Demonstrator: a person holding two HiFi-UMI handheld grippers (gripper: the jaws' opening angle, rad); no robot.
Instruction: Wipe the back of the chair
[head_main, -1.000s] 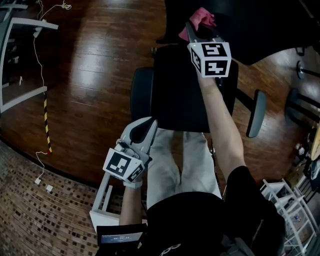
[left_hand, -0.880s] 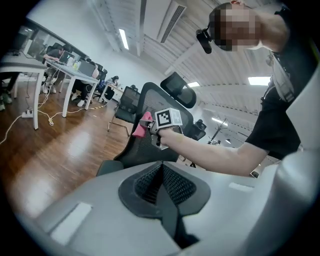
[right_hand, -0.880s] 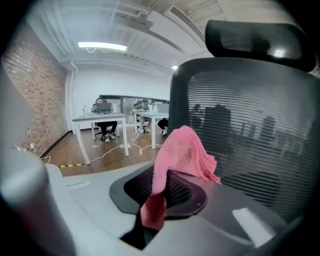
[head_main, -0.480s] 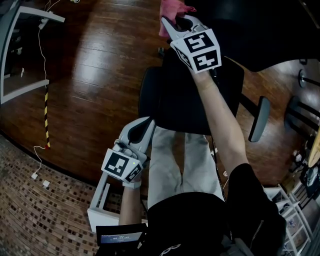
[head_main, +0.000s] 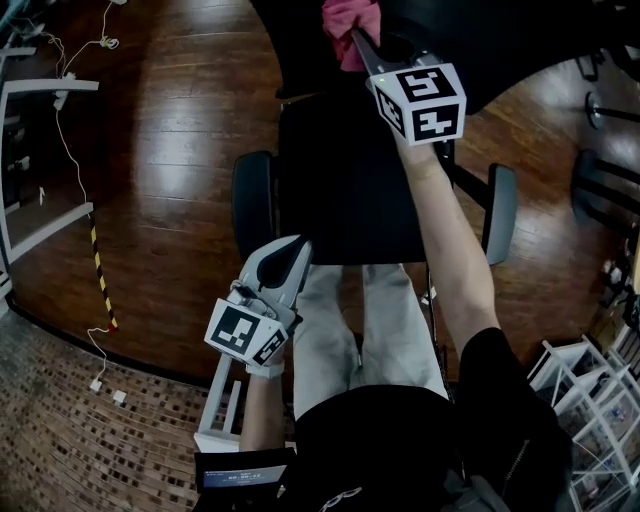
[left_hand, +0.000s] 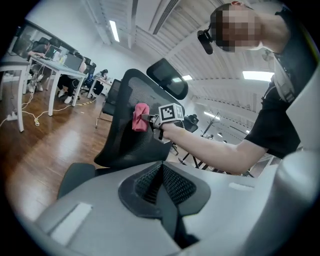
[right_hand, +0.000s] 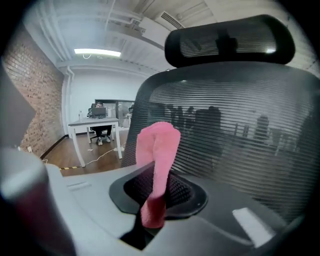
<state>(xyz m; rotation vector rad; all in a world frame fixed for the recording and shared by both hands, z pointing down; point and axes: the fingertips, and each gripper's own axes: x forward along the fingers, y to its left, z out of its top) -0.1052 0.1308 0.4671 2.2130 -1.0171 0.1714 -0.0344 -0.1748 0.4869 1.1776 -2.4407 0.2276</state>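
In the head view a black office chair stands in front of me, its armrests on either side. My right gripper reaches over the seat and is shut on a pink cloth. The right gripper view shows the pink cloth standing up from the shut jaws, close against the left part of the mesh chair back below the headrest. The left gripper view shows that cloth at the mesh back. My left gripper hangs shut and holding nothing near my left leg.
A white desk frame and loose cables lie at the left, with yellow-black floor tape. A white rack stands at the lower right. Another white frame is by my left leg. Desks with seated people are far off.
The right gripper with the pink cloth swept left across the chair back, then back to the right. The left gripper has stayed where it was.
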